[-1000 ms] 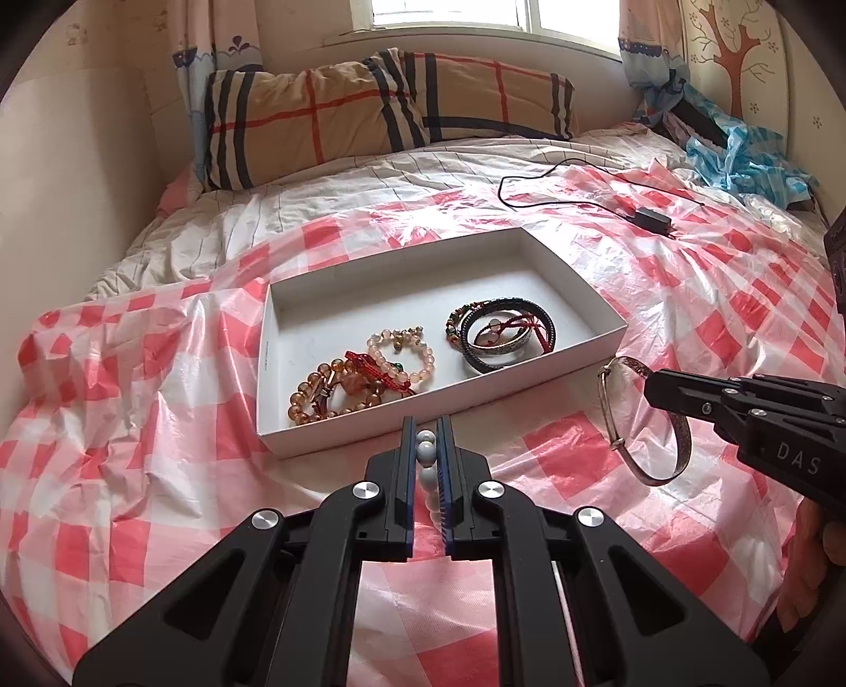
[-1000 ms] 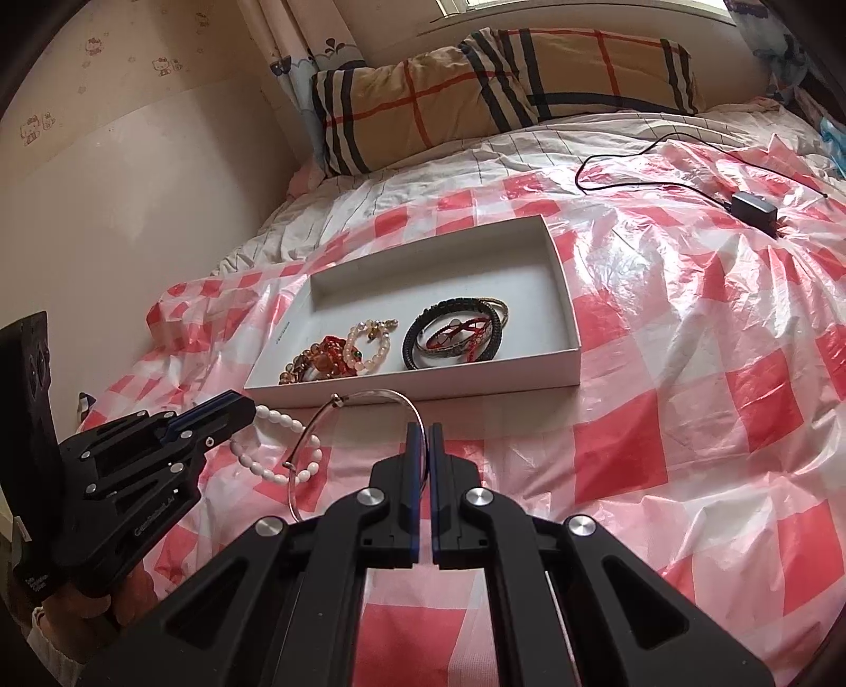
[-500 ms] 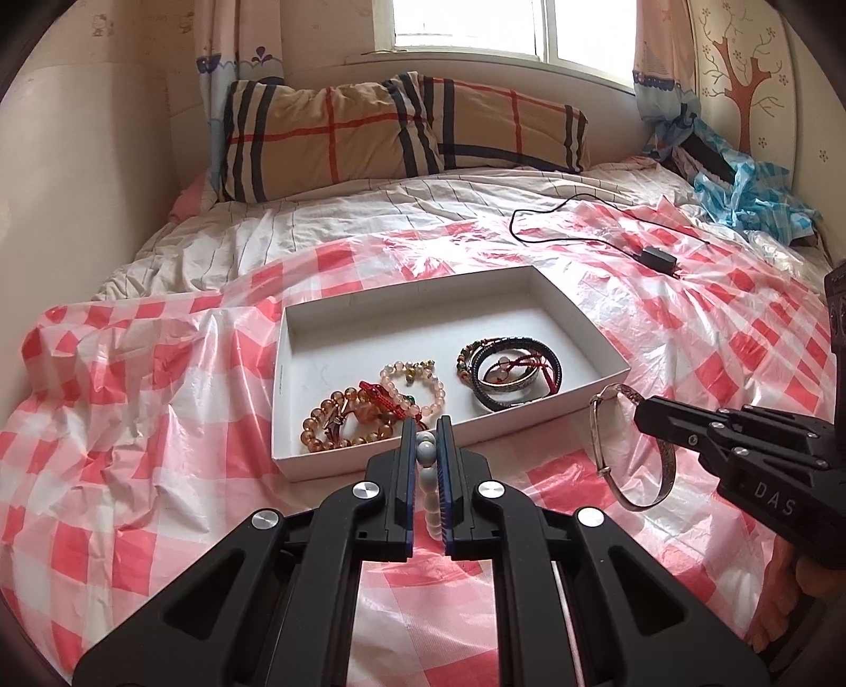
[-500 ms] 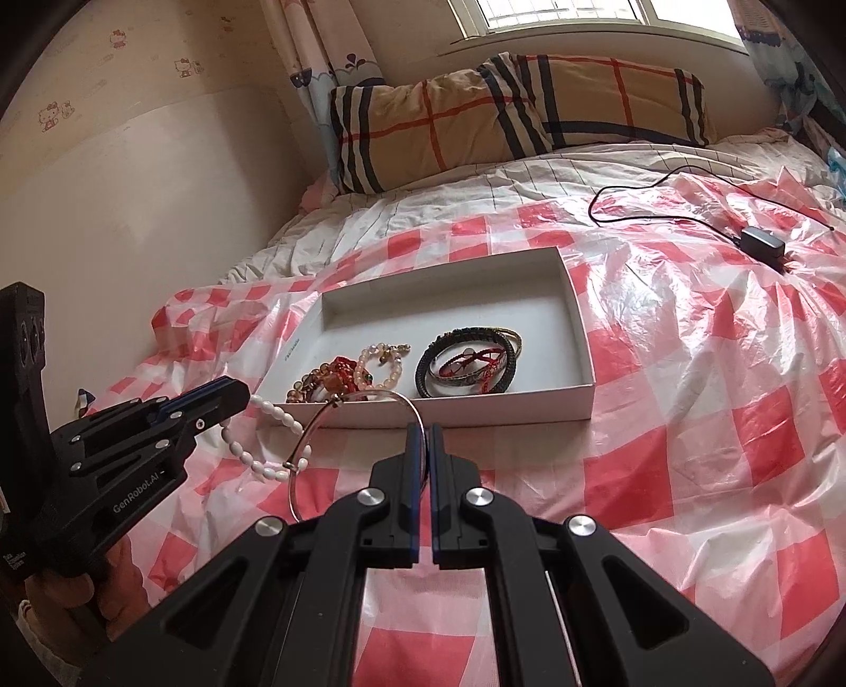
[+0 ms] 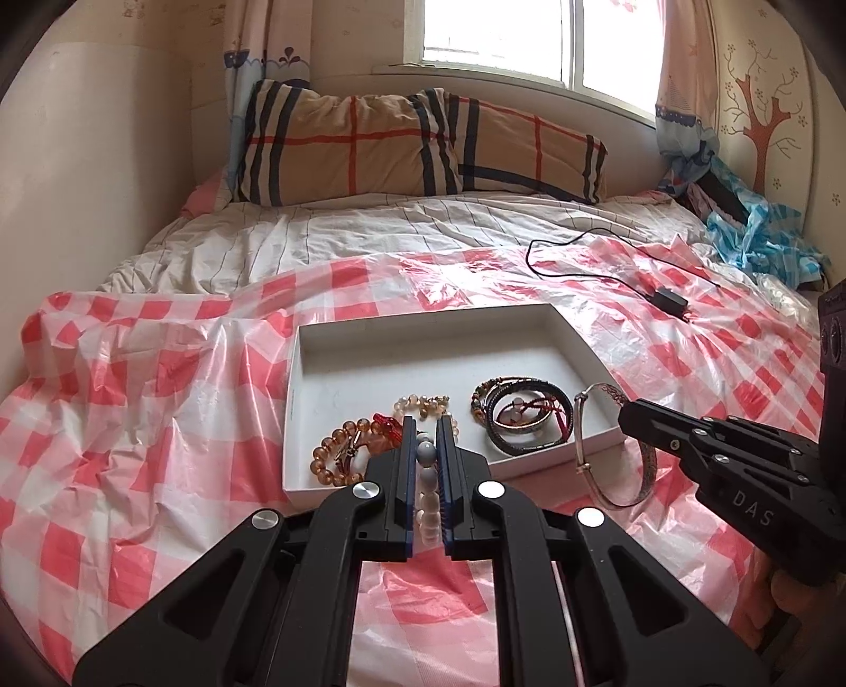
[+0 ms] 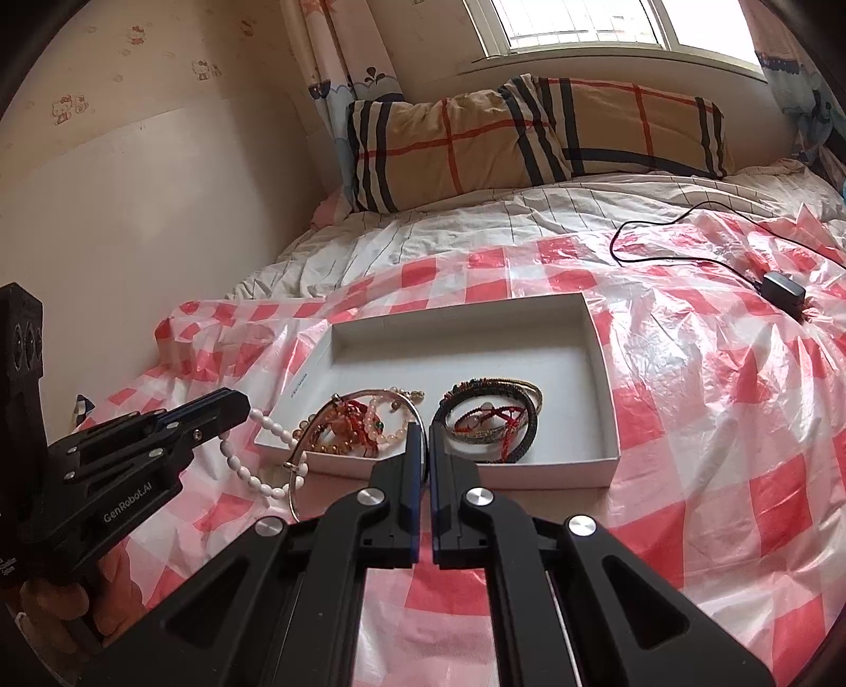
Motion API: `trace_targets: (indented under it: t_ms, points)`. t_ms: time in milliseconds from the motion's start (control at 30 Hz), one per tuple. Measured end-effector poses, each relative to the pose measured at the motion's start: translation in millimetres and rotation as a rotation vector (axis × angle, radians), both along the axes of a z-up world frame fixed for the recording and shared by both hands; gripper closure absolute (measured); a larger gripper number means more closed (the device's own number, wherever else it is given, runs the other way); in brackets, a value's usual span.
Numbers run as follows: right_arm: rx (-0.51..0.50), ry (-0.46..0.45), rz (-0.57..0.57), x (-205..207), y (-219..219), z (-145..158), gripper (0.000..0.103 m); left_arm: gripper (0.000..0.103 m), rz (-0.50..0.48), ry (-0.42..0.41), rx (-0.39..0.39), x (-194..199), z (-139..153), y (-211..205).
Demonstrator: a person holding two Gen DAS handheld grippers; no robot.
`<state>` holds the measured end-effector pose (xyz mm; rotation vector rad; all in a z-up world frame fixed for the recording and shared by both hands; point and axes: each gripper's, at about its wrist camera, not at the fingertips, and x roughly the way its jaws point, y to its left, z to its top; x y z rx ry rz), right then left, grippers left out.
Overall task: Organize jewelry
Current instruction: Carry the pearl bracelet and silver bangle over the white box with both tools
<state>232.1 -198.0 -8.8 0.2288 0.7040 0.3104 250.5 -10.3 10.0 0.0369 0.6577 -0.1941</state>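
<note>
My left gripper (image 5: 424,430) is clamped on a white bead bracelet (image 5: 426,475), the beads squeezed between its 2 pads; from the right wrist view the rest of that strand (image 6: 254,454) hangs in a loop off the tip, above the sheet beside the box's near left corner. My right gripper (image 6: 423,441) is pinched tight on a thin silver bangle (image 6: 338,423), whose hoop arcs up and left from the closed pads. In the left wrist view the same bangle (image 5: 587,449) hangs off the right tip over the box's near right corner.

Just beyond both tips sits the white box (image 5: 317,338), shallow and open. Along its near edge lie 2 heaps: amber and pink bead bracelets with red cord (image 5: 349,449) towards the near left corner, and a stack of dark woven and red-thread bangles (image 5: 523,417) towards the near right. The far half of the box floor is bare.

The box rests on a red-and-white checked plastic sheet (image 5: 158,423), glossy and wrinkled, spread over a bed. Past its far edge shows a pale striped quilt (image 5: 370,232), then a tan plaid pillow (image 5: 412,148) under a bright window (image 5: 497,37). A black charger with its cable (image 5: 669,298) lies on the sheet's far right. Blue crumpled cloth (image 5: 756,232) fills the right corner, under a wall with a tree decal (image 5: 761,116).
</note>
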Motion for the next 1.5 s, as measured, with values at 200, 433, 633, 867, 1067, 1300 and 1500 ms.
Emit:
trace_targets:
  t_ms: [200, 433, 633, 867, 1067, 1300, 1500]
  points:
    - [0.007, -0.017, -0.013, 12, 0, 4, 0.099, 0.096, 0.007, -0.006, -0.024, 7, 3, 2]
    - [0.016, -0.022, -0.028, 16, -4, 3, 0.100, 0.096, 0.004, -0.041, -0.044, 14, 11, 1]
    - [0.023, -0.019, -0.036, 17, -7, 1, 0.099, 0.096, 0.004, -0.056, -0.047, 14, 13, -1]
    - [0.019, -0.013, -0.034, 17, -7, -1, 0.099, 0.096, 0.012, -0.057, -0.060, 13, 15, 2]
    - [0.012, 0.001, -0.032, 16, -7, -6, 0.099, 0.096, 0.024, -0.059, -0.070, 12, 15, 10]
    - [0.008, 0.010, -0.017, 13, -4, -9, 0.099, 0.096, 0.026, -0.054, -0.040, 13, 10, 5]
    - [0.000, 0.022, -0.012, 11, -2, -11, 0.099, 0.096, 0.033, -0.057, 0.001, 11, 7, 0]
